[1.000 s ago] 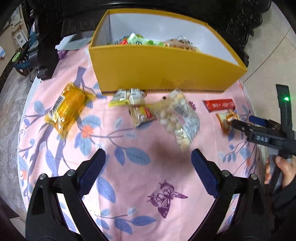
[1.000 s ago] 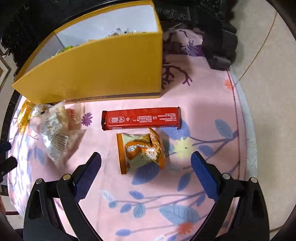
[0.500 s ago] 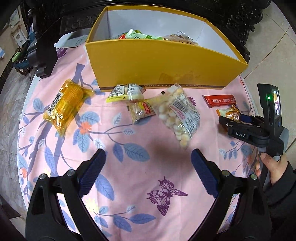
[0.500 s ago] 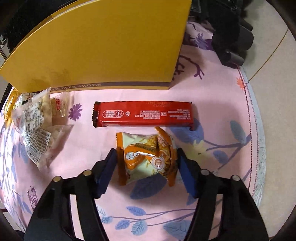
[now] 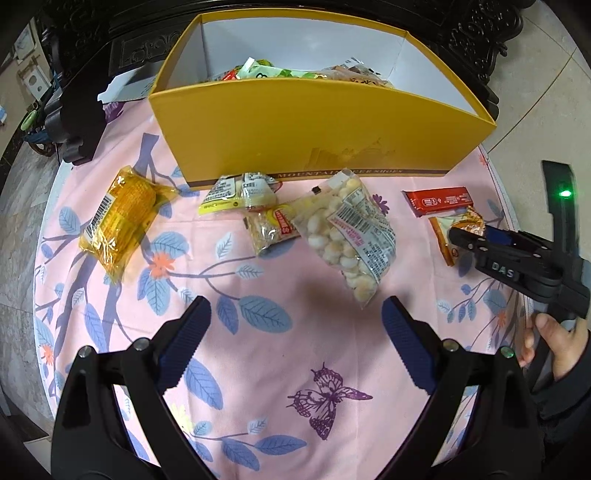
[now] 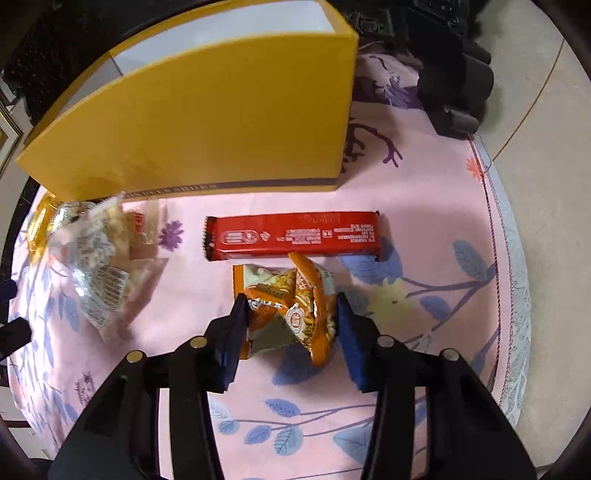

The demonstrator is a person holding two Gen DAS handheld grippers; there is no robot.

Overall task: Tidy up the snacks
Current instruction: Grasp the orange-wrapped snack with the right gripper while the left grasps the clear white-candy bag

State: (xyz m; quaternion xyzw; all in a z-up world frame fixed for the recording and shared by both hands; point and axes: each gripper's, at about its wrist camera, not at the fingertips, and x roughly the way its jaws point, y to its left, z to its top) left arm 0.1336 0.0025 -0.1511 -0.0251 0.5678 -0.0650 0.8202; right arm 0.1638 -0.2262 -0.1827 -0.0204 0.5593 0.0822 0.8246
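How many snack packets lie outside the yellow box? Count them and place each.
6. Yellow packet far left; white-yellow packet by the box wall; small clear packet; bag of white balls; red bar; orange packet pinched in the right gripper. Others may be hidden.

A pink cloth (image 5: 258,354) printed with blue leaves, purple branches and a purple butterfly (image 5: 327,400) covered the desk, its stitched hem (image 6: 511,295) curving along the rounded edge. Beyond that edge lay pale floor tiles (image 6: 546,155) with thin dark seams, greyer on the other side (image 5: 16,258). Dark carved wooden furniture (image 5: 484,26) stood behind the desk. The light was soft and even, throwing faint shadows on the cloth.
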